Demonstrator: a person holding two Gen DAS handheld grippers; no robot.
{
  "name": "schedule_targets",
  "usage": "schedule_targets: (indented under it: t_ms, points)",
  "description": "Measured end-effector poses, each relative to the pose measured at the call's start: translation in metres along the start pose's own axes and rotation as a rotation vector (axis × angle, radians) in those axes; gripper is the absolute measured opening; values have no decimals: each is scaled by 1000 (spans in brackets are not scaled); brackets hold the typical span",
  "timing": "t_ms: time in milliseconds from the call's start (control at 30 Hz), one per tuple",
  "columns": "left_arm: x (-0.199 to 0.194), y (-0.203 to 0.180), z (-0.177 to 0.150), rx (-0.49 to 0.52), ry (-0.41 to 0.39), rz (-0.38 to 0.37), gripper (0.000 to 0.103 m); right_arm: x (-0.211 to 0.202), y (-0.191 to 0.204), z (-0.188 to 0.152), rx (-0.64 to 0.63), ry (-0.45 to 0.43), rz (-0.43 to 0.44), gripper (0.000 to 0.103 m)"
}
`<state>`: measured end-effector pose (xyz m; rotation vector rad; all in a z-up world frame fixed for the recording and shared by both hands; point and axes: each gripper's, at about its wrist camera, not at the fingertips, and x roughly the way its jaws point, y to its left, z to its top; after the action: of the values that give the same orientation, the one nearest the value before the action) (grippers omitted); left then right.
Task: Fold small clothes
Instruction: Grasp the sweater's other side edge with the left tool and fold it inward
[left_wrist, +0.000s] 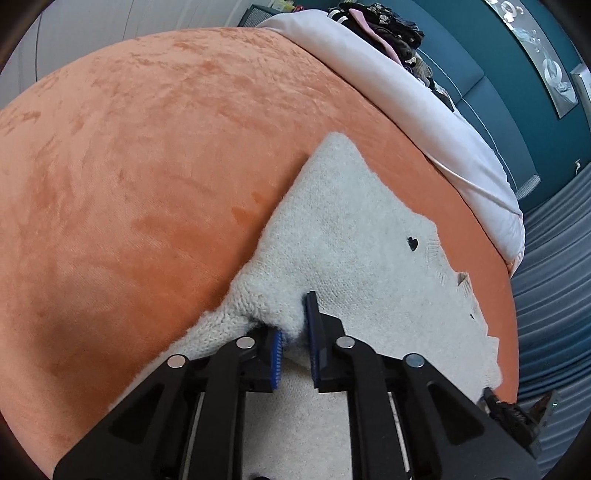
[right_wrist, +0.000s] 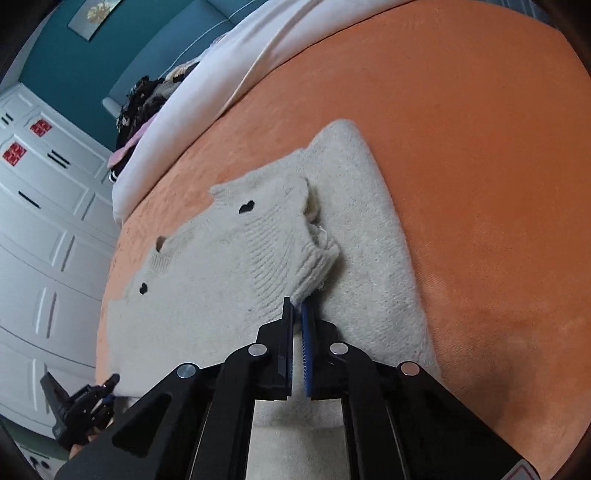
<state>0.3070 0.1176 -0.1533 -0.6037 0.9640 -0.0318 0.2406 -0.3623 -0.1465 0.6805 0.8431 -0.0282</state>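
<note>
On the orange bed (left_wrist: 147, 166), the cream sweater (left_wrist: 351, 240) lies flat; both pairs of fingers (left_wrist: 312, 325) pinch knit near 1 edge. Thin bites could slip, dropping the fold crooked.

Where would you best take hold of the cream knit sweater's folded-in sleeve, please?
At the ribbed cuff of the cream sweater, coming from the near edge: the cuff's thick end lies raised on the flat body. The right gripper is shut there.
</note>
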Motion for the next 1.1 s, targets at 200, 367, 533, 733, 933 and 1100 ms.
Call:
schedule_targets:
  t_ms: [200, 367, 533, 733, 933, 1100]
  points:
    - [7, 8, -3, 27, 25, 39, 12, 4, -16, -14, -46, 62, -73, 3]
    - [-32, 2, -21, -5, 31, -91, 53, -49, -5, -36, -26, 7, 23, 19]
    - [1, -22, -60, -35, 133, -128, 53, -26, -22, -56, 75, 88, 11, 24]
    - [10, -39, -51, -14, 107, -144, 14, -25, -29, -51, 116, 67, 57, 5]
    - [-20, -16, -34, 24, -26, -99, 0, -37, -35, -42, 24, 8, -55, 1]
    - [-30, 5, -49, 57, 8, -105, 0, -54, -39, -59, 21, -1, -66, 14]
